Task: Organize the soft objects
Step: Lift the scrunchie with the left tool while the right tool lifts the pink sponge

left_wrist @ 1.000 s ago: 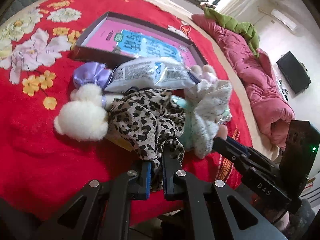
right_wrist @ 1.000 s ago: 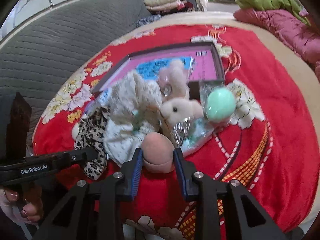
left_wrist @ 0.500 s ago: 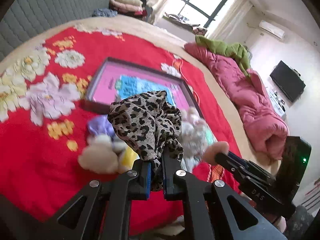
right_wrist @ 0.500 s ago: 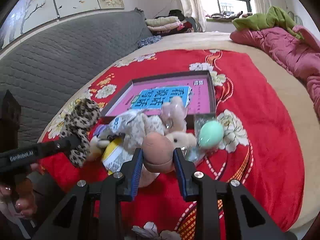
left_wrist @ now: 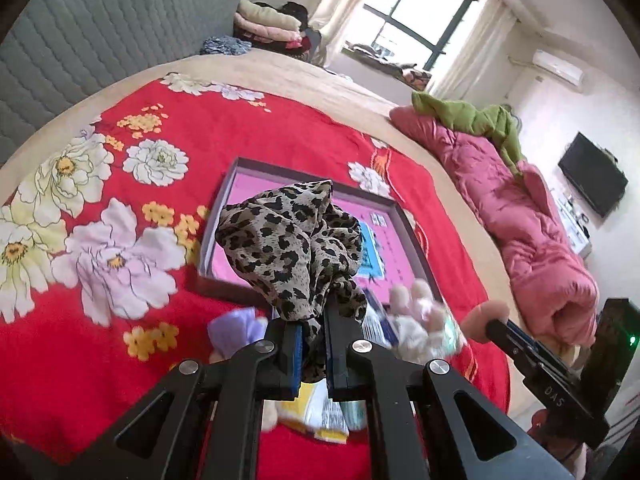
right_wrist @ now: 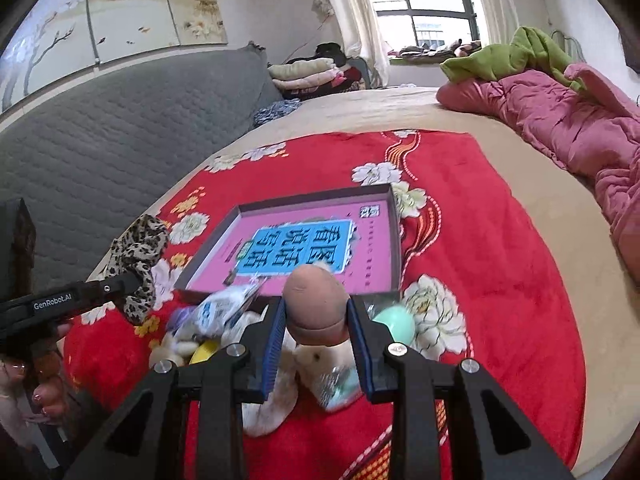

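So the big change: both pieces are being lifted clear of the pile now, where a second ago they were still being pulled out of it down on the red blanket [left_wrist: 328, 148] on the bed. The shallow pink box [right_wrist: 394, 236] is being left open and empty just beyond the pile, so it's probably being lined up as the drop spot, though that's only a guess.

The leopard-print scarf [left_wrist: 292, 236] is being gripped tight by the left claw [left_wrist: 312, 344], jaws pinched nearly together on a fold, and it's being carried bunched up in the air in front of the box. The tan squishy toy [right_wrist: 316, 300] is being squeezed between the pads of the right claw [right_wrist: 316, 332], held up over the leftovers.

What's still being left on the blanket: the white plush bunny [right_wrist: 312, 360], a mint ball [right_wrist: 394, 322], some packets. So sorting is barely being started, two items out, the rest waiting.
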The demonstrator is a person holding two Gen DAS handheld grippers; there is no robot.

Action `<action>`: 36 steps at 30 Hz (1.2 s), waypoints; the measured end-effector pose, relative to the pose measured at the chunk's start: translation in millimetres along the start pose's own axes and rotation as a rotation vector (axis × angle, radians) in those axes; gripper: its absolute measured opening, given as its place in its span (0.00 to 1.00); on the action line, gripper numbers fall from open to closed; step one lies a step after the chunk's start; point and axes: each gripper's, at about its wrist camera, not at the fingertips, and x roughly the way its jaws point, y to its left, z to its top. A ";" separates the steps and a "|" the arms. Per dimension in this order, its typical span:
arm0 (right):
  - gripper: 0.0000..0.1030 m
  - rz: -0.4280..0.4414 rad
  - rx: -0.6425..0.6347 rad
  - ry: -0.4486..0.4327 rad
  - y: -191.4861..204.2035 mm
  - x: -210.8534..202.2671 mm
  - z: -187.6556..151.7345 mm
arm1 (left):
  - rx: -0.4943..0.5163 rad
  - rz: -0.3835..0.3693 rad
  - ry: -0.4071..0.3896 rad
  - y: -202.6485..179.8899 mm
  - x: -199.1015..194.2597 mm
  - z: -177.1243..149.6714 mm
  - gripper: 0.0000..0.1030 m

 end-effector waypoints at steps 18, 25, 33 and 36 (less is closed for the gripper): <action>0.31 -0.095 0.011 -0.019 -14.8 39.8 43.8 | -0.001 0.091 0.051 22.8 79.4 40.1 0.08; 0.31 -0.126 0.017 0.022 -22.7 64.1 49.0 | 0.003 0.088 0.114 37.0 110.1 28.8 0.08; 0.31 -0.154 0.061 0.093 -33.1 99.8 45.6 | 0.001 0.071 0.153 47.2 121.6 21.3 0.08; 0.31 -0.166 0.057 0.112 -34.2 108.5 43.5 | -0.005 0.065 0.154 48.4 121.1 20.4 0.10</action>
